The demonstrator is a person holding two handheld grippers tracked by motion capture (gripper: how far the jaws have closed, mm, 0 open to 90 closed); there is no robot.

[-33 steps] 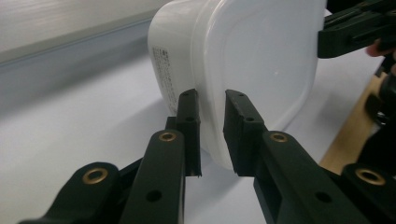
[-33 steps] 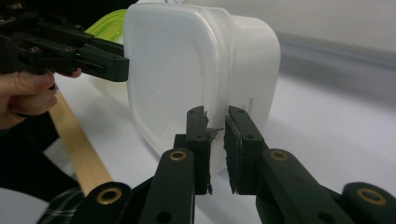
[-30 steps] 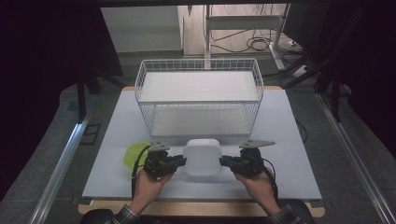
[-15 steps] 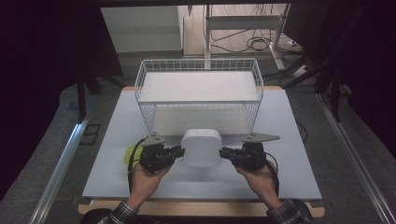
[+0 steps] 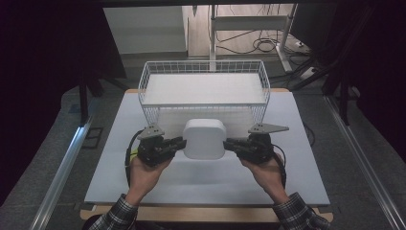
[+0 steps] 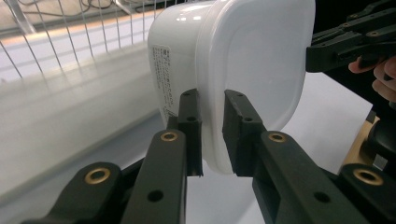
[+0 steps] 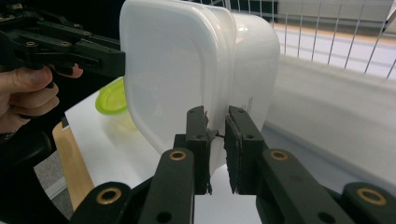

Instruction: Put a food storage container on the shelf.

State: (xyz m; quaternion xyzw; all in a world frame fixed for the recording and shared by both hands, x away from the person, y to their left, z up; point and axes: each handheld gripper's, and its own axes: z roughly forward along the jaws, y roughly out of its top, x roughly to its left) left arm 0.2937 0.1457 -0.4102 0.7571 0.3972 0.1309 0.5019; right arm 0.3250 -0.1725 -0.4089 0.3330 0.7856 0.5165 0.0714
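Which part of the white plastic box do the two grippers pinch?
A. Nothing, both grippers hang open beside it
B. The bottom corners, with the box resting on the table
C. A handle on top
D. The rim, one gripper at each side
D: each gripper's jaws close on the rim of the white plastic box, the left gripper at one side and the right gripper at the other, as both gripper views show.

A pale grey-white desk (image 5: 143, 177) with a wooden front edge stands on a grey carpeted floor (image 5: 43, 143). Aluminium rails (image 5: 62, 167) run along the floor beside the desk's left and right edges. Beyond the desk's far edge, a white metal frame (image 5: 249, 24) rises before a light wall panel (image 5: 143, 28), with black cables (image 5: 263, 45) coiled on wood-toned flooring beneath it. Dark curtains or panels (image 5: 48, 48) close off the upper left and upper right corners, leaving the desk the brightest area under even overhead light.
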